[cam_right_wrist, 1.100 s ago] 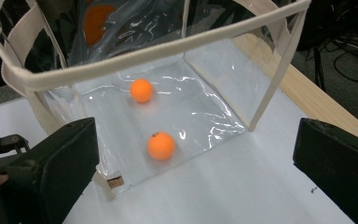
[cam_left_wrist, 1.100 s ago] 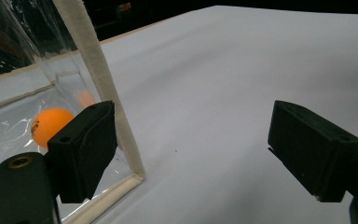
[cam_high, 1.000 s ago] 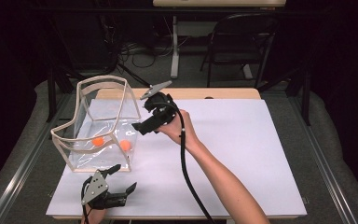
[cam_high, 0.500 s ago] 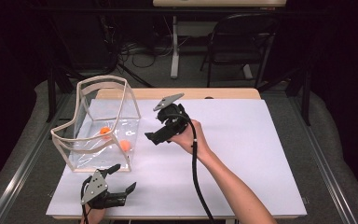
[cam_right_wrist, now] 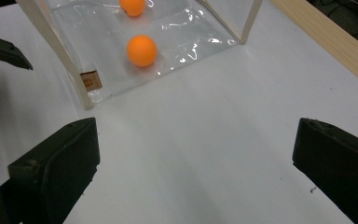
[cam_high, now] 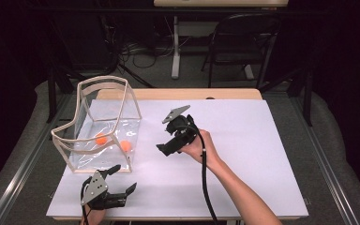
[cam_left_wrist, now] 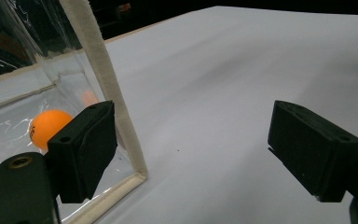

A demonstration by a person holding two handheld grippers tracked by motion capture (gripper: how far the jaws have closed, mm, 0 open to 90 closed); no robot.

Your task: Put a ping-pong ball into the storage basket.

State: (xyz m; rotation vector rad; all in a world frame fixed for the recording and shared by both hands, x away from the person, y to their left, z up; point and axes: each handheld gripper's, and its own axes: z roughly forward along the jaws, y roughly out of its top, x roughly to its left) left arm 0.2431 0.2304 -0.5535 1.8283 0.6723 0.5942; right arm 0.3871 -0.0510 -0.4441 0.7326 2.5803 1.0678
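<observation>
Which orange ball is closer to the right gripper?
The orange ball nearer the clear bag's front corner; the other ball lies farther left, away from the right gripper.

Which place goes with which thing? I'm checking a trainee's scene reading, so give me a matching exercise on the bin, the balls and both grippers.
Things:
1. orange balls
2. clear bin
3. left gripper
4. right gripper

Places or states:
A. open and empty, held above the middle of the white table, just right of the bin
B. standing at the table's left side
C. lying inside the bin on its floor
D. open and empty, at the table's near edge in front of the bin

Pairs: 1-C, 2-B, 3-D, 4-A
</observation>
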